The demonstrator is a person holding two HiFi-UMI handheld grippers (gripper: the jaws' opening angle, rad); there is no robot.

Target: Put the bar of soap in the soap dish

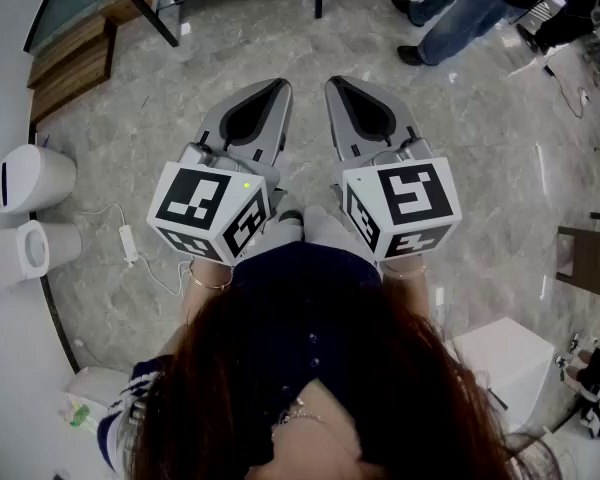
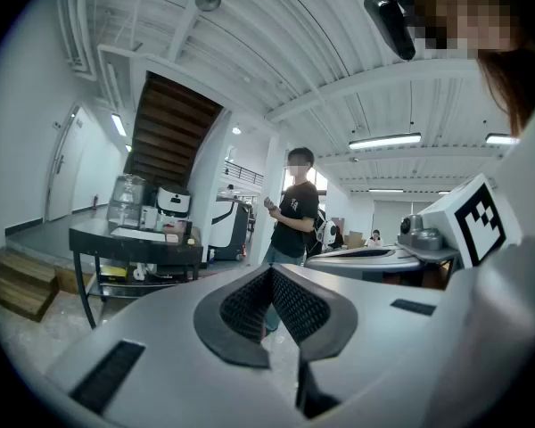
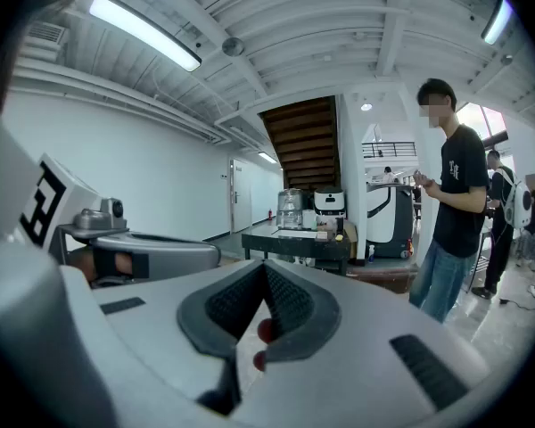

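No bar of soap and no soap dish shows in any view. In the head view my left gripper [image 1: 274, 88] and my right gripper [image 1: 337, 84] are held side by side, close to the body, pointing forward over the marbled floor [image 1: 180, 138]. Both are shut with nothing between the pads. The left gripper view shows my left gripper [image 2: 269, 271] with its ribbed pads meeting at the tip, and the right gripper's marker cube [image 2: 474, 221] beside it. In the right gripper view my right gripper [image 3: 266, 267] is likewise shut and empty.
A black table [image 2: 135, 246] with appliances stands ahead, under a dark staircase [image 3: 303, 145]. A person in a black T-shirt [image 3: 455, 199] stands to the right of it; jeans-clad legs [image 1: 460, 13] show far ahead. White bins [image 1: 30, 178] stand by the left wall, a white box [image 1: 510, 358] at lower right.
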